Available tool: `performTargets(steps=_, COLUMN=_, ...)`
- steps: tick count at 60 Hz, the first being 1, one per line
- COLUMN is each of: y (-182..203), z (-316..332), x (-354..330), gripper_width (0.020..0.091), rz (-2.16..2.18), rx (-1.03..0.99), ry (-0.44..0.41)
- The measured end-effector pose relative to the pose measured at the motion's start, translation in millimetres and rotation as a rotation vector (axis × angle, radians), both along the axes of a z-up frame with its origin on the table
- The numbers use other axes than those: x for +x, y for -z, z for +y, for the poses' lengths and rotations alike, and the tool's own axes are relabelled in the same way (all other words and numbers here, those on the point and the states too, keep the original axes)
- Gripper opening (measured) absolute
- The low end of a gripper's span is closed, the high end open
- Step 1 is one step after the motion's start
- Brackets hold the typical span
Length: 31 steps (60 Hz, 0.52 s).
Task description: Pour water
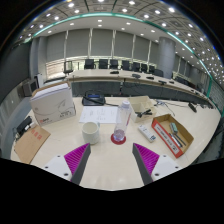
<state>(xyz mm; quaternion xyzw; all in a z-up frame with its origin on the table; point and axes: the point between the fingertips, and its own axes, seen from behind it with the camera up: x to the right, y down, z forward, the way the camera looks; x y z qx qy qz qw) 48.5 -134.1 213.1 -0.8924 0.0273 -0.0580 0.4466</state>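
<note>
The clear bottle (122,120) on its red base stands on the desk (110,160) beside a white cup (91,131), beyond the spread, empty fingers (108,163), which I reckon should approach level and centre on the bottle before clenching.

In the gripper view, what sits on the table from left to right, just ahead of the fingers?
Flat brown cardboard piece → white box → white paper cup → tall clear plastic cup on a red coaster → open cardboard box with red trim.
</note>
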Motion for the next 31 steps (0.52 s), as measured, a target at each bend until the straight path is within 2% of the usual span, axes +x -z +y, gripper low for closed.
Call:
performTargets(steps=17, y=-21, z=-74, x=-39, gripper_width=0.0858, rz=-0.012, rx=0.004, ry=-0.012)
performTargets(steps=31, y=-33, z=-87, x=-40, gripper_width=0.0859, rz=-0.03, rx=0.024, ry=-0.007)
